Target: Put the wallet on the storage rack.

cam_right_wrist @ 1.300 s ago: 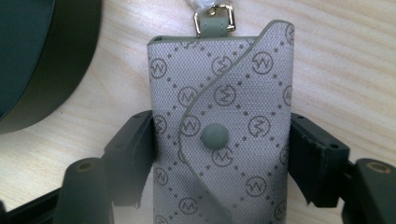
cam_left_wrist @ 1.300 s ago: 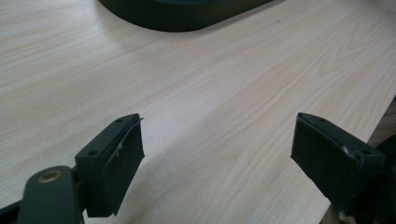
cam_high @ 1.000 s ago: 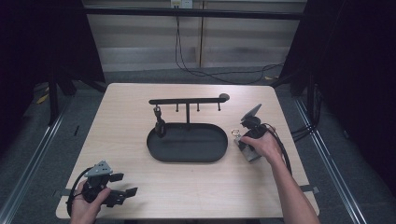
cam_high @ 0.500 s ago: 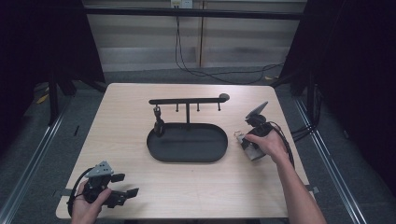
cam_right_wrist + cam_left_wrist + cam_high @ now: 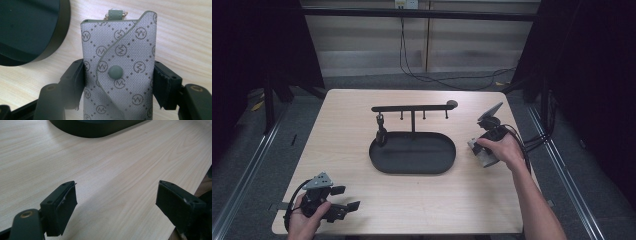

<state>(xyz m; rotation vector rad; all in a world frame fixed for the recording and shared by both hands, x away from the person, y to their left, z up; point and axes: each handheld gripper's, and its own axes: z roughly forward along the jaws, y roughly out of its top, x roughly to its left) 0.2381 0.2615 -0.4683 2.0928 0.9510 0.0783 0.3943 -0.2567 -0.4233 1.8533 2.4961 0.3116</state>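
Note:
A grey patterned key pouch [image 5: 120, 57] with a round snap button stands upright between the jaws of my right gripper [image 5: 119, 75], which is shut on its two sides. A metal ring pokes out of its top. In the high view that right gripper [image 5: 482, 149] holds the pouch [image 5: 484, 159] just right of the black oval tray [image 5: 412, 170]. A black hook rack [image 5: 412, 108] rises from the tray's far edge, with a small dark item [image 5: 381, 131] hanging from its left hook. My left gripper [image 5: 346, 198] sits at the table's near left corner, open with nothing between its jaws [image 5: 117, 197].
The tray's dark wall [image 5: 95, 130] lies ahead of the left gripper across bare light wood. The table edge [image 5: 200, 182] runs close along its right jaw. Cables [image 5: 532, 142] trail off the table's right side, and dark floor surrounds the table.
My right gripper has lifted a little with the pouch still in its jaws. The left gripper has stayed where it was.

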